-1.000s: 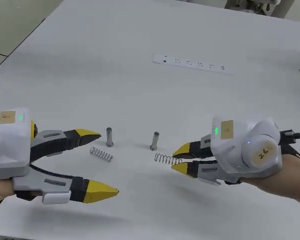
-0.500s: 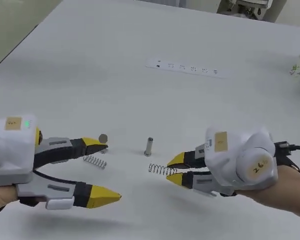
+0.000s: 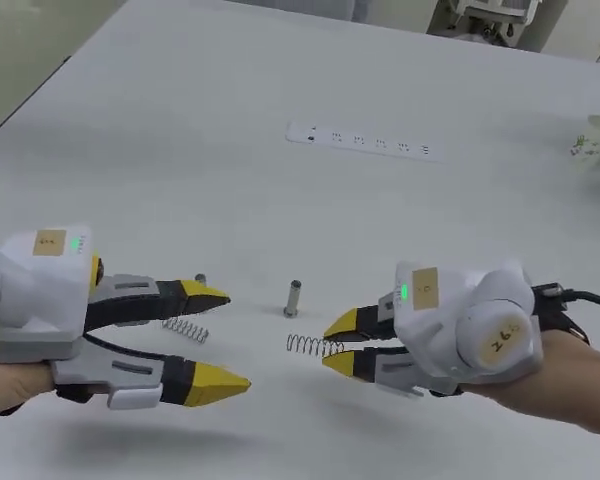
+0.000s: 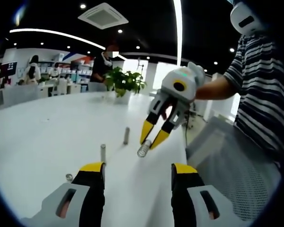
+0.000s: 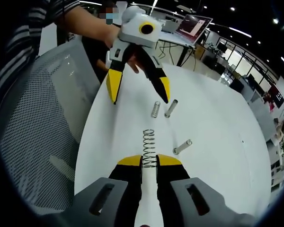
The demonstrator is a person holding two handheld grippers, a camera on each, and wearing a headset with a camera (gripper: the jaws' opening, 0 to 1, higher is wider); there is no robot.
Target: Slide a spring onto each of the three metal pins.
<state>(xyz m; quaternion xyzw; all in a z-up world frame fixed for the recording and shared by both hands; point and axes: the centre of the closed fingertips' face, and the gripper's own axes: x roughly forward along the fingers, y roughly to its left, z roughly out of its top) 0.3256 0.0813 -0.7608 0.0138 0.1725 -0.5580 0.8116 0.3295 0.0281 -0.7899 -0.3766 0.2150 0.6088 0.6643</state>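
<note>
Two upright metal pins stand on the white table (image 3: 180,120): one (image 3: 293,298) in the middle, one (image 3: 200,282) half hidden behind my left gripper's upper jaw. A loose spring (image 3: 185,328) lies between the jaws of my left gripper (image 3: 228,338), which is open and holds nothing. My right gripper (image 3: 332,343) is shut on a second spring (image 3: 305,345), which sticks out leftward just in front of the middle pin. The right gripper view shows that spring (image 5: 149,144) in my right gripper (image 5: 150,162), with both pins (image 5: 171,108) (image 5: 182,146) beyond. The left gripper (image 4: 137,169) stands open.
A white power strip (image 3: 360,143) lies farther back on the table. A pale green-white item (image 3: 595,140) sits at the far right edge. A mesh chair (image 5: 42,118) stands by the table's near side. A potted plant (image 4: 125,82) stands at the table's far end.
My left gripper has moved forward to the right, so its upper jaw now covers the left pin and its jaws straddle the loose spring. The right gripper still holds its spring.
</note>
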